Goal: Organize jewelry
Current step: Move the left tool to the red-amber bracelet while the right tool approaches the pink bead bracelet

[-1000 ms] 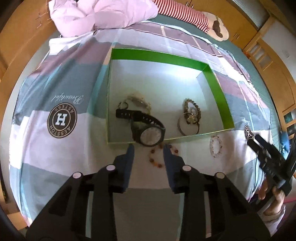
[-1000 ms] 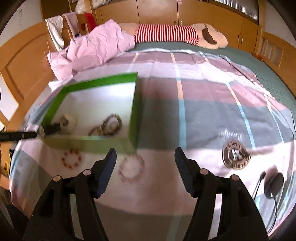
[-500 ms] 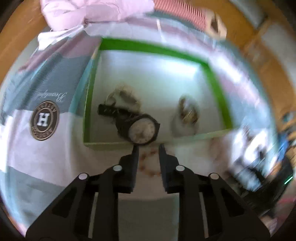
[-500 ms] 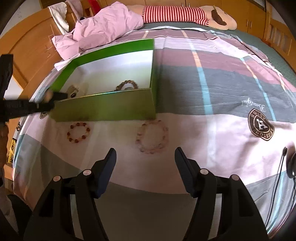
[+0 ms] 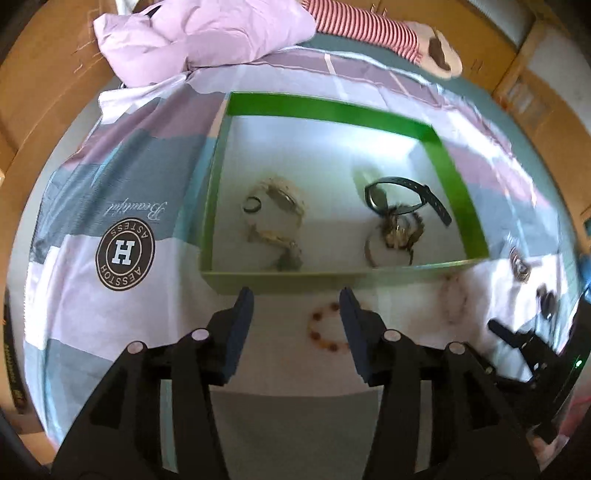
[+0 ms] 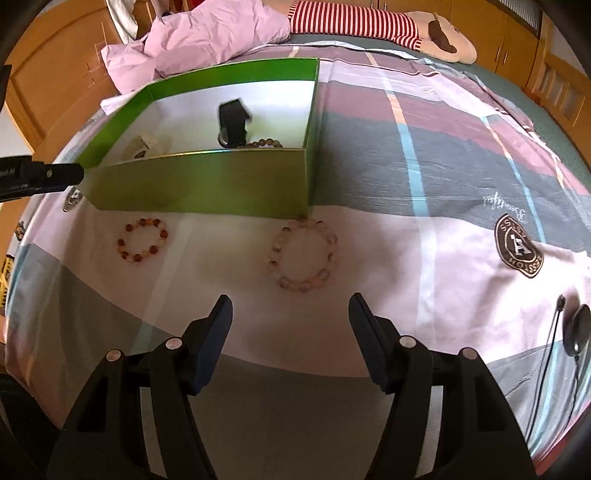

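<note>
A green box (image 5: 332,107) (image 6: 207,184) stands on the bed. Inside lie a black watch (image 5: 410,195) (image 6: 232,125), a pale chain bracelet (image 5: 277,221) and a brown bead bracelet (image 5: 399,230). An amber bead bracelet (image 5: 327,328) (image 6: 142,240) lies on the bedspread in front of the box, between the fingertips of my open, empty left gripper (image 5: 295,306). A pale pink bead bracelet (image 6: 303,254) (image 5: 452,302) lies near the box's corner, just ahead of my open, empty right gripper (image 6: 290,317).
A pink duvet (image 6: 207,33) and a striped plush toy (image 6: 354,18) lie at the far end of the bed. A dark round object with a cable (image 6: 574,328) lies at the right. Wooden cupboards surround the bed.
The black watch has moved from the box's front left to its right side, onto the bead bracelets. My left gripper closed, then opened wide. The right gripper came closer to the pink bracelet.
</note>
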Demonstrator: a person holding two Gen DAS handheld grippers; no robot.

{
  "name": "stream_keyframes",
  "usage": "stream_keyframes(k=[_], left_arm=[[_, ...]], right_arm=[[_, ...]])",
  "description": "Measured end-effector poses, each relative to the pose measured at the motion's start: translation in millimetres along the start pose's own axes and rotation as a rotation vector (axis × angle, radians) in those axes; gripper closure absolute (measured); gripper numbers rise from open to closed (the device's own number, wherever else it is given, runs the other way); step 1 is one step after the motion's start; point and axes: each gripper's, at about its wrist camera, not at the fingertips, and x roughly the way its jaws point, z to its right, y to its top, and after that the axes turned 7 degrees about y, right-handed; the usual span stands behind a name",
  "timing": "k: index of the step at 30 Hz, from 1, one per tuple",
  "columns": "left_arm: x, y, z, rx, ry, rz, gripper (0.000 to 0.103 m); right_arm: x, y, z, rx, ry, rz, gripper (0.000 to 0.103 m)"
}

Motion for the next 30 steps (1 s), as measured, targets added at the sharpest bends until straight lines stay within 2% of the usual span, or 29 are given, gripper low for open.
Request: stream_keyframes(k=[3, 4, 5, 7, 8, 10, 12, 13, 14, 16, 18, 20, 22, 24, 26, 28, 30], left_arm=[[-23, 4, -6, -0.001, 0.010, 0.105, 0.051], [-34, 7, -15, -0.036, 0.022, 0.160, 0.045], [-38, 8, -21, -0.066, 0.044, 0.186, 0.038], [-39, 12, -39, -0.123, 0.107, 0.206, 0.038], [-32, 14, -48, -0.138, 0.133, 0.185, 0.038], [-20, 14, -59, -0.171, 0.139, 0.125, 0.041], [-16, 11, -61, -0.173, 0.051, 0.057, 0.043], [-18, 9, -56, -0.145, 0.017, 0.046, 0.043], [-23, 6, -41, -0.070, -0.005, 0.038, 0.042], [-26, -5, -7, 0.074, 0.011, 0.028, 0.040], [-15, -14, 17, 0.134, 0.010, -0.007, 0.035], [11, -24, 41, 0.184, 0.024, -0.069, 0.034], [37, -32, 57, 0.224, 0.090, -0.100, 0.034], [50, -34, 60, 0.225, 0.116, -0.109, 0.034], [59, -32, 56, 0.192, 0.104, -0.127, 0.034], [61, -32, 51, 0.167, 0.093, -0.134, 0.034], [59, -29, 45, 0.140, 0.094, -0.128, 0.034]], right_arm=[[-16, 8, -3, -0.004, 0.050, 0.072, 0.039], [-23, 15, -4, -0.011, 0.035, 0.105, 0.039], [-28, 24, -4, -0.008, 0.018, 0.134, 0.039], [-34, 41, 0, 0.032, 0.010, 0.161, 0.039], [-35, 50, 1, 0.050, 0.014, 0.161, 0.039], [-35, 59, 0, 0.055, 0.006, 0.139, 0.039], [-37, 58, -4, 0.029, 0.015, 0.140, 0.039], [-35, 53, -7, 0.005, 0.016, 0.131, 0.039], [-31, 47, -9, -0.014, 0.012, 0.114, 0.039], [-12, 33, -11, -0.051, -0.006, 0.048, 0.039], [11, 23, -7, -0.034, -0.007, -0.016, 0.039], [26, 20, -1, -0.013, 0.008, -0.038, 0.039], [37, 20, 5, 0.000, 0.008, -0.033, 0.039], [45, 20, 8, 0.002, 0.015, -0.029, 0.038], [46, 19, 5, -0.008, 0.015, -0.026, 0.039], [43, 17, 0, -0.030, 0.061, -0.042, 0.039], [38, 12, -7, -0.066, 0.150, -0.066, 0.039]])
